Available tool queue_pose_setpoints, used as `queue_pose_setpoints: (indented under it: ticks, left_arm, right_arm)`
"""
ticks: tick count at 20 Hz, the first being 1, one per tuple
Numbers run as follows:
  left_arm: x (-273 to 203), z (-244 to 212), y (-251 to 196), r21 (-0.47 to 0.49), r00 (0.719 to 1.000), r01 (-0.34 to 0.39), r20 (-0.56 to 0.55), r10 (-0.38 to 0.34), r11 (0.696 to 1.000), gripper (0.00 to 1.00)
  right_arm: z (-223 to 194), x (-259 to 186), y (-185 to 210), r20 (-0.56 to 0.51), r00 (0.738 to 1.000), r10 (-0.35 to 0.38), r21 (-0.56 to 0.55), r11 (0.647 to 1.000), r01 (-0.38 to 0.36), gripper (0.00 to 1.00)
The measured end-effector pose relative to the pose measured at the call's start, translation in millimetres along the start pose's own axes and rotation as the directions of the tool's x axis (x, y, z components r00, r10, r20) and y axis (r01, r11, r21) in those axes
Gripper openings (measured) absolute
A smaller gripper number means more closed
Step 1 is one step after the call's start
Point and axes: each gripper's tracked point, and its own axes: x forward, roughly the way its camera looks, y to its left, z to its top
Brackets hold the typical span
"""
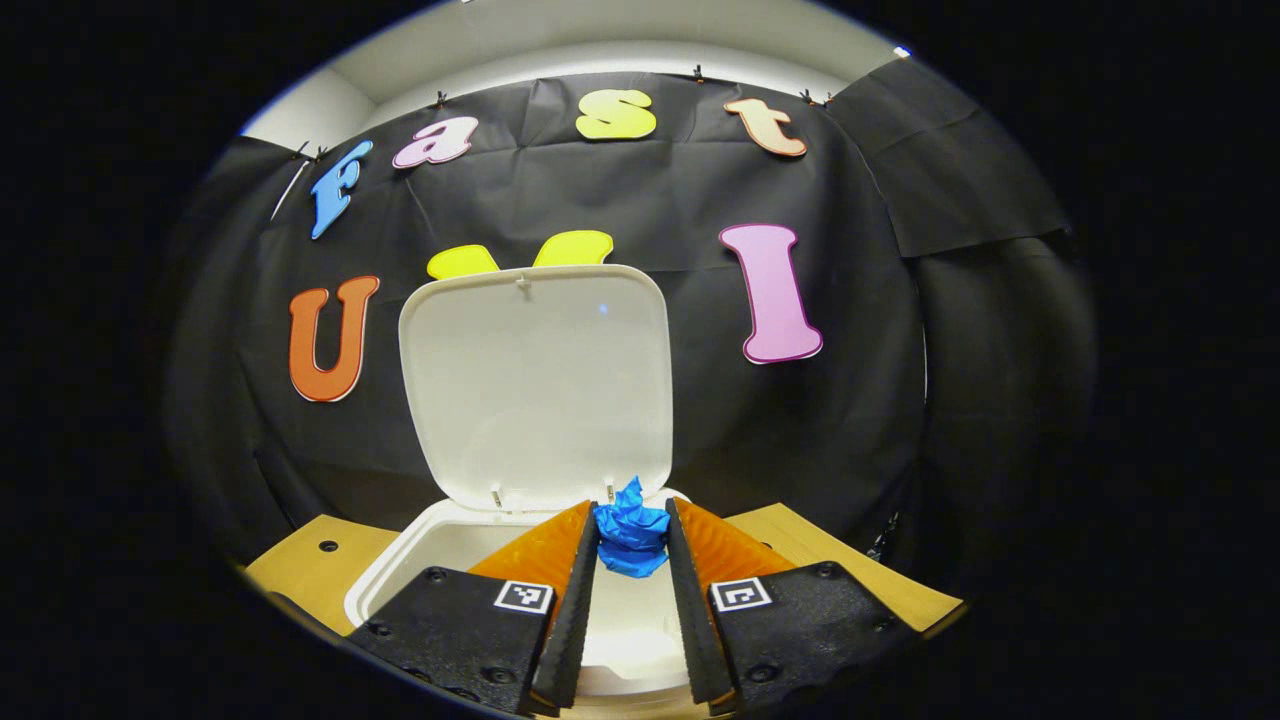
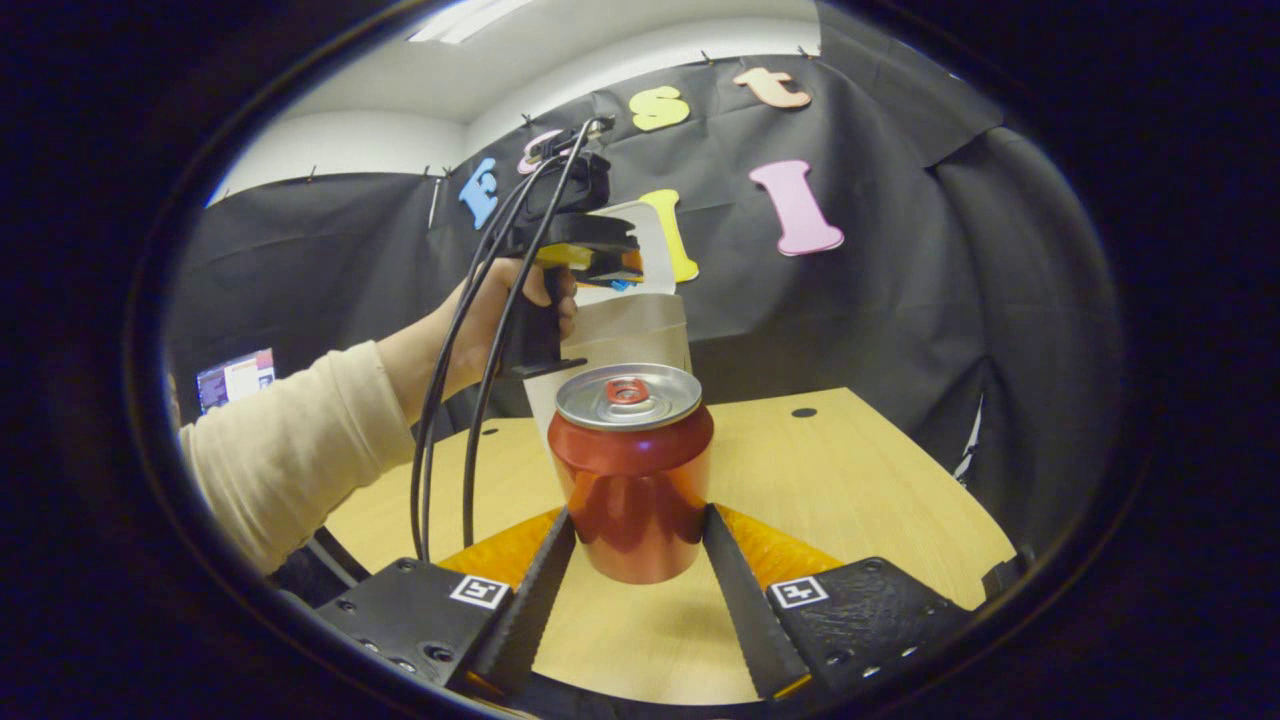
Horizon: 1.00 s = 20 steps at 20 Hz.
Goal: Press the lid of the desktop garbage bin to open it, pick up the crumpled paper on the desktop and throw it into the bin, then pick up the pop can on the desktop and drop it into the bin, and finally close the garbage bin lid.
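In the left gripper view, the left tongs (image 1: 632, 545) are closed on a blue crumpled paper (image 1: 631, 537), both fingers pressing on its sides. They hold it above the open white garbage bin (image 1: 420, 555), whose lid (image 1: 535, 385) stands upright behind. The bin stands on the wooden desk (image 1: 300, 570).

In the right gripper view, the right tongs (image 2: 635, 545) grip a red pop can (image 2: 632, 470), one finger on each side. The can is upright; I cannot tell if it touches the desk or is lifted above it. Farther behind the can, a person's hand (image 2: 500, 310) with a light sleeve (image 2: 290, 450) holds the left tongs at the bin.
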Motion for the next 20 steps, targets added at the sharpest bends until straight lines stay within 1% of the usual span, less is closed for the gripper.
queue_pose_setpoints:
  ticks: [1,2,3,4,5,7,9,10,13,15,16,18,20]
  left_arm:
    - [-2,2,4,-0.011,1.000,-0.005,0.007,0.005,1.000,0.43]
    - [-6,1,2,-0.023,1.000,0.007,-0.001,-0.007,1.000,0.51]
    - [-10,-1,2,-0.033,1.000,0.016,-0.011,-0.016,0.999,0.51]
    - [-14,0,6,-0.045,1.000,0.018,-0.014,-0.019,0.999,0.75]
    - [-20,3,13,-0.057,1.000,0.002,-0.006,-0.003,0.998,0.86]
    - [-31,6,22,-0.063,1.000,-0.023,-0.001,0.022,0.998,0.90]
    - [-47,12,23,-0.071,1.000,0.003,0.022,-0.001,0.997,0.95]
    - [-55,14,25,-0.077,0.999,0.002,0.037,0.001,0.997,0.98]
    - [-81,15,33,-0.028,0.998,-0.027,0.054,0.029,0.999,0.98]
    - [-101,12,35,0.029,0.998,-0.044,0.055,0.042,0.999,0.98]
    - [-112,10,33,0.042,0.997,-0.040,0.061,0.037,0.998,0.99]
    - [-133,2,20,0.047,0.997,-0.001,0.074,-0.002,0.999,0.98]
    - [-158,0,14,0.061,0.994,0.011,0.106,-0.017,0.998,0.98]
  right_arm:
    - [2,-1,0,0.013,1.000,0.000,0.005,1.000,0.000,0.79]
    - [5,-3,1,0.028,1.000,0.000,0.014,1.000,0.000,0.80]
    - [7,-3,2,0.039,0.999,0.003,0.025,1.000,-0.004,0.79]
    - [9,-3,3,0.047,0.999,0.007,0.037,0.999,-0.009,0.79]
    - [8,-3,5,0.049,0.999,0.008,0.045,0.999,-0.011,0.80]
    - [7,-2,4,0.046,0.999,0.002,0.046,0.999,-0.004,0.80]
    - [7,-2,3,0.045,0.999,-0.009,0.039,0.999,0.007,0.80]
    - [7,-2,1,0.046,0.999,-0.018,0.035,0.999,0.016,0.80]
    - [11,-5,-2,0.069,0.997,-0.035,0.070,0.997,0.030,0.79]
    - [12,-5,-6,0.070,0.995,-0.069,0.061,0.996,0.065,0.79]
    - [12,-6,-9,0.072,0.993,-0.095,0.045,0.995,0.092,0.79]
    - [11,-11,-22,0.080,0.988,-0.134,0.025,0.991,0.133,0.80]
    - [10,-15,-29,0.083,0.983,-0.162,0.034,0.987,0.159,0.79]
